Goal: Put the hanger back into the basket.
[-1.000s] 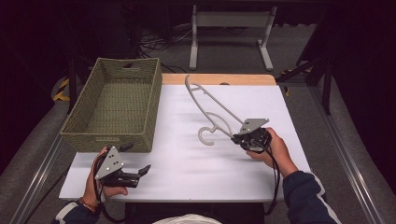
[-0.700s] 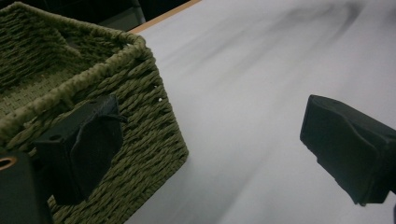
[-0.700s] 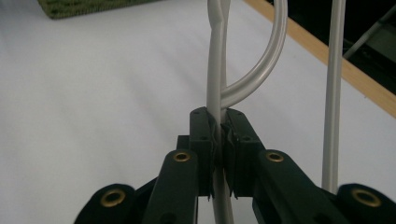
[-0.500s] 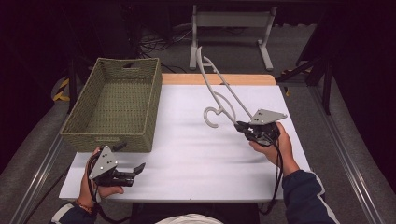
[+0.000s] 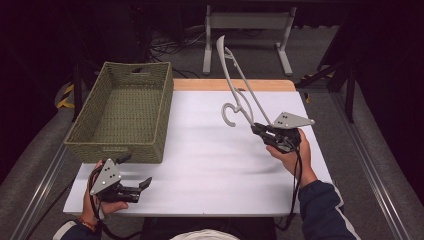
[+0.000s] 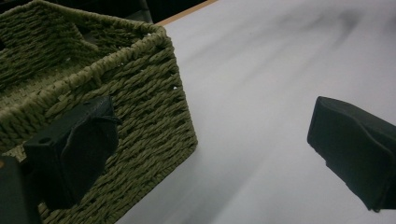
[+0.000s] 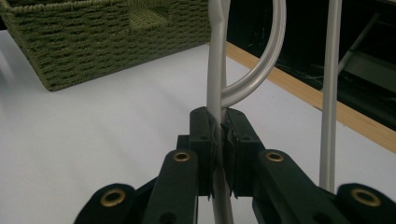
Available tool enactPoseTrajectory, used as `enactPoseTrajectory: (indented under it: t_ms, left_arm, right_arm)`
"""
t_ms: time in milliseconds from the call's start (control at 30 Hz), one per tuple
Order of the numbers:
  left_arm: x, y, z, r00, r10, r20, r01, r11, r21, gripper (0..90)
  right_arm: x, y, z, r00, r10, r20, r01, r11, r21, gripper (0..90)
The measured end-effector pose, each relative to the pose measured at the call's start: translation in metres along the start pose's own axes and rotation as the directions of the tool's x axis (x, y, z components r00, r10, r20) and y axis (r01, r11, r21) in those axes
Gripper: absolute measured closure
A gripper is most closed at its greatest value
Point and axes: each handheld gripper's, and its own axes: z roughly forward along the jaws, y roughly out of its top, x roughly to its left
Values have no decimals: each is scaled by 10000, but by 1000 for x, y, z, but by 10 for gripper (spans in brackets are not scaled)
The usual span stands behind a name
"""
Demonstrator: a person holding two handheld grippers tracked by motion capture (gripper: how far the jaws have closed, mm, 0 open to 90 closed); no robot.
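Above table, hanger (image 5: pixel 239 87) steeply upright

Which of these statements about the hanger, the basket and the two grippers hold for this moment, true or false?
1. The right gripper is shut on the grey hanger. True.
2. The hanger lies flat on the white table. False: it is lifted, pointing up and away from the person.
3. The left gripper holds the rim of the green woven basket. False: its jaws stand open with nothing between them, beside the basket's near corner.
4. The basket has nothing in it, as far as the high view shows. True.
5. The hanger's hook rests inside the basket. False: the hook hangs over the table, right of the basket.
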Motion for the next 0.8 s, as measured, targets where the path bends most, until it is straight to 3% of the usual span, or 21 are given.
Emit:
enactPoseTrajectory:
  t_ms: [167,800]
  left_arm:
    - [1,-1,1,9998,214,-53,-213,9997,150,24]
    - [0,-2,-2,9998,145,-116,-146,9999,-22,24]
  right_arm:
    - [1,3,-1,10000,53,52,-52,9996,-293,829]
    - [13,25,9,9992,397,16,-392,9917,-1227,829]
